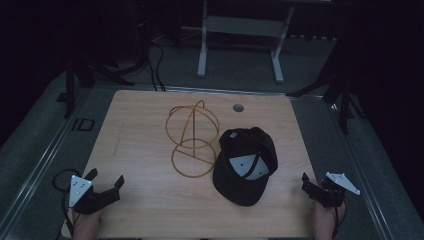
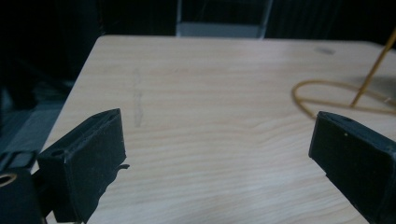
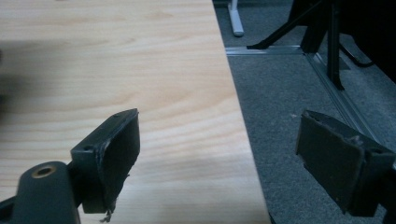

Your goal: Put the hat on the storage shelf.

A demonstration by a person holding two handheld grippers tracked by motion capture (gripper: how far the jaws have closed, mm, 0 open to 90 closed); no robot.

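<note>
A black cap [image 1: 245, 165] lies upside down on the wooden table [image 1: 140, 125], right of centre, its white inner label facing up. Just left of it stands a gold wire hat stand [image 1: 194, 140], touching or nearly touching the cap. My left gripper [image 1: 106, 178] rests at the table's near left corner, open and holding nothing. In the left gripper view its jaws [image 2: 217, 140] stand wide apart, with the stand's base ring [image 2: 327, 88] at the far right. My right gripper [image 1: 312, 185] is open at the near right edge. Its jaws [image 3: 217, 140] straddle the table's right edge [image 3: 243, 140].
A round cable hole [image 1: 238, 107] sits near the table's far edge. Grey carpet [image 3: 289, 93] lies to the right of the table. Black stand legs [image 1: 340, 95] rise at the right and others [image 1: 75, 80] at the left. A white desk frame [image 1: 240, 30] stands beyond.
</note>
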